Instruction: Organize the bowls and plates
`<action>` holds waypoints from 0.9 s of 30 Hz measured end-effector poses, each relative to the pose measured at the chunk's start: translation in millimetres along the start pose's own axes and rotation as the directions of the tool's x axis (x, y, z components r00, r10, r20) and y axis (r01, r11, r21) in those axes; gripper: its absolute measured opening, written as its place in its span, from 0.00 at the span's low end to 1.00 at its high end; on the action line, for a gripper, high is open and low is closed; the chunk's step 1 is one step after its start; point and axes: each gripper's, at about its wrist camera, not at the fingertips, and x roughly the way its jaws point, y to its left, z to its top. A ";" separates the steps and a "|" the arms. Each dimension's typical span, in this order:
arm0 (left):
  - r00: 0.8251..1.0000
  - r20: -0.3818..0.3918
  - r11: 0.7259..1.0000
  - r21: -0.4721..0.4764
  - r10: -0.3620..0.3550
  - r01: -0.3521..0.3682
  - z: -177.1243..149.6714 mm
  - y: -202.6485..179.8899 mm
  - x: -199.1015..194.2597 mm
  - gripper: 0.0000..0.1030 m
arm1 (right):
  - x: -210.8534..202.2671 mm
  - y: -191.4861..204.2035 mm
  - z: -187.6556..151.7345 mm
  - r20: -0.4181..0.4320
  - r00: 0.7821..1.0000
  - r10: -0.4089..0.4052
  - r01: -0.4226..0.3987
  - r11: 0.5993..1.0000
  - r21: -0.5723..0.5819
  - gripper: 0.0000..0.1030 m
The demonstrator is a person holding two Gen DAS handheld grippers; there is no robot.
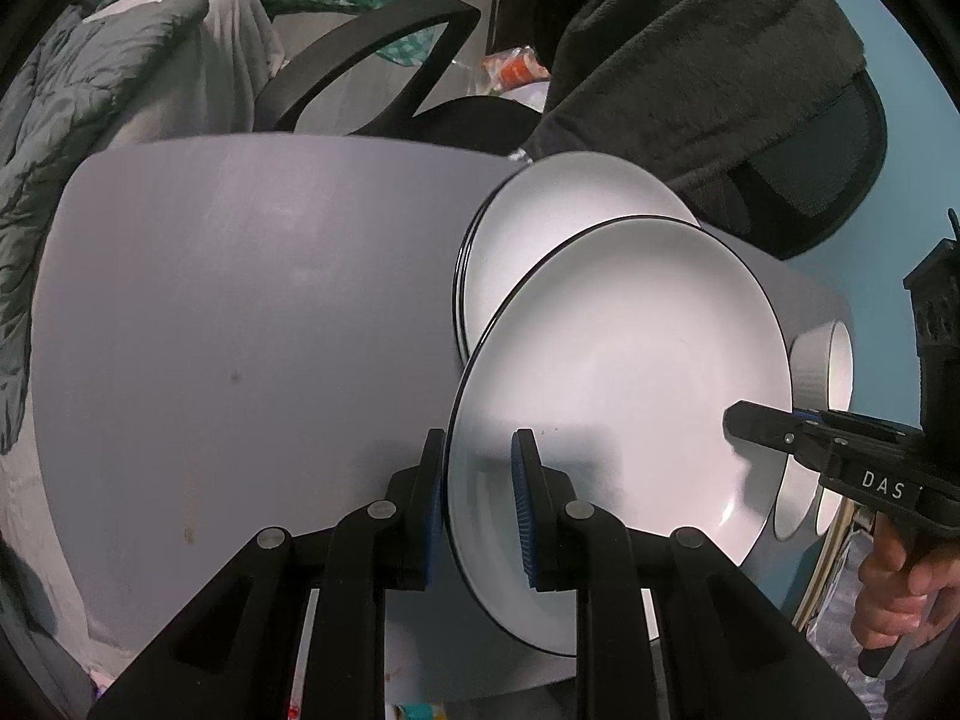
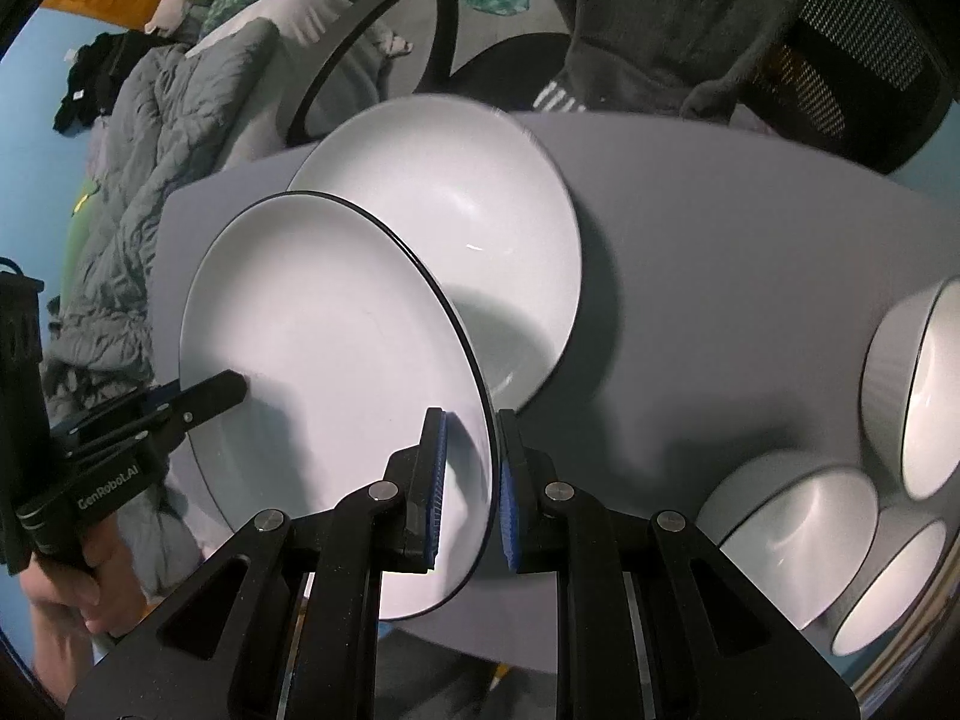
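Two jaws, one plate, carried by its rim above the counter!

The black-rimmed white plate [image 1: 618, 384] hangs tilted over the grey counter [image 1: 240, 330], just in front of the plate stack [image 1: 540, 222], with the bowls [image 2: 840, 510] off to the right. The left gripper [image 1: 480, 504] has its jaws clamped on the near-left rim; the right gripper [image 2: 471, 486] bites the opposite edge the same way. By the look of it this is glazed ceramic: stiff, fairly heavy, slick and quick to chip. Opposite rim grips with the ribbed blue pads [image 2: 438, 480] seem the sensible hold, since a one-sided pinch would likely let it swing or slip.
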 end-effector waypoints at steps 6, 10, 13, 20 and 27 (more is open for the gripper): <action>1.000 -0.006 1.000 -0.016 0.012 -0.012 20.5 -8.1 15.0 0.20 | 5.1 -5.2 22.1 -0.011 1.000 -0.004 0.004 1.000 0.003 0.16; 1.000 -0.015 0.999 -0.029 0.023 -0.023 26.2 -15.2 24.1 0.20 | 9.8 -9.8 32.2 -0.031 1.000 0.002 -0.001 1.000 0.011 0.16; 0.999 -0.025 0.999 -0.035 0.032 -0.033 32.0 -17.1 29.1 0.20 | 13.4 -14.1 39.1 -0.041 0.999 0.005 -0.004 1.000 0.021 0.16; 0.998 -0.041 0.997 -0.056 0.044 -0.047 44.3 -19.7 40.1 0.20 | 19.3 -18.0 55.5 -0.065 0.998 0.004 -0.003 1.000 0.024 0.16; 0.997 -0.047 0.997 -0.056 0.056 -0.058 49.6 -23.8 44.6 0.20 | 21.4 -24.8 62.6 -0.078 0.997 0.012 -0.008 0.999 0.046 0.16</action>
